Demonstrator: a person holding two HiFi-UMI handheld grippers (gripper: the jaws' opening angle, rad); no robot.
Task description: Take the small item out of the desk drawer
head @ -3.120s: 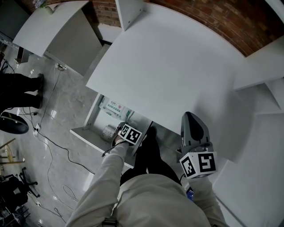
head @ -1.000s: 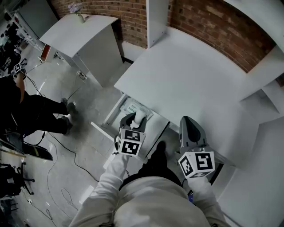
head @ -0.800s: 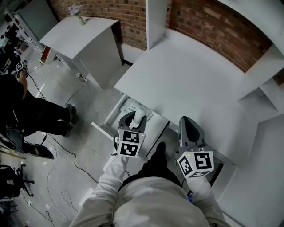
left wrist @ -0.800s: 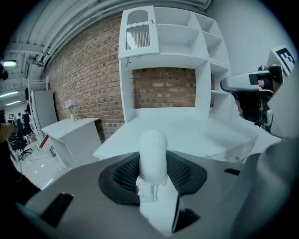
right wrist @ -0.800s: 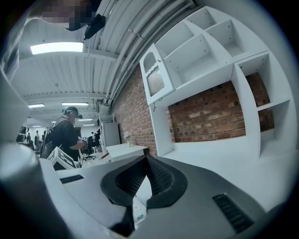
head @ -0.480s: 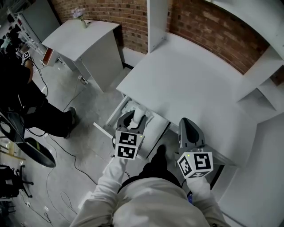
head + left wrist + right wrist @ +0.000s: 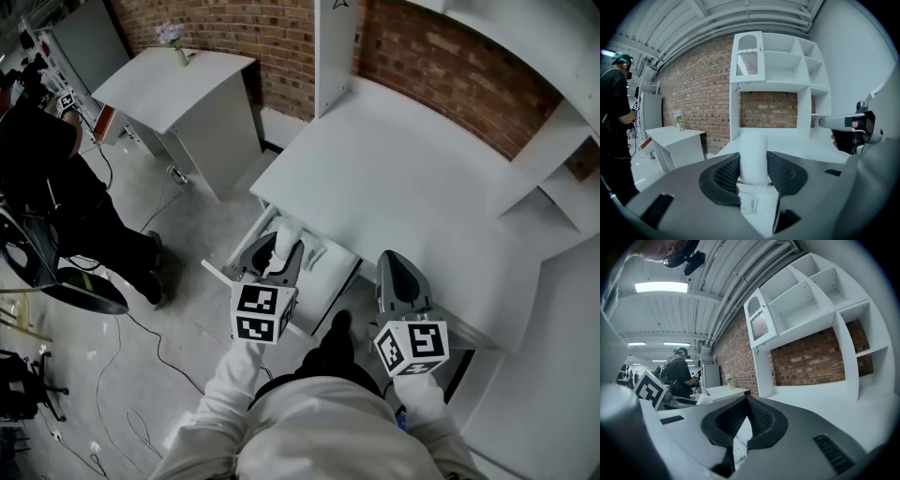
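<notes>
No text, number or brand can be read in any view. The left cube (image 7: 262, 314) and right cube (image 7: 412, 349) carry black-and-white square markers only, which are patterns rather than characters. A packet (image 7: 752, 206) below the left fingers (image 7: 726, 176) bears faint print, too small to read.

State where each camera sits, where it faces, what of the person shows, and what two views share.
Head view: on the head, facing steeply down at desk and drawer; sleeves, left gripper, right gripper show.
Left gripper view: on that gripper, facing past its gripped white cylinder to brick wall, shelf unit; right gripper shows.
Right gripper view: on that gripper, jaws shut, facing the same wall; left gripper's cube shows.
Shared: brick wall, shelf unit.
</notes>
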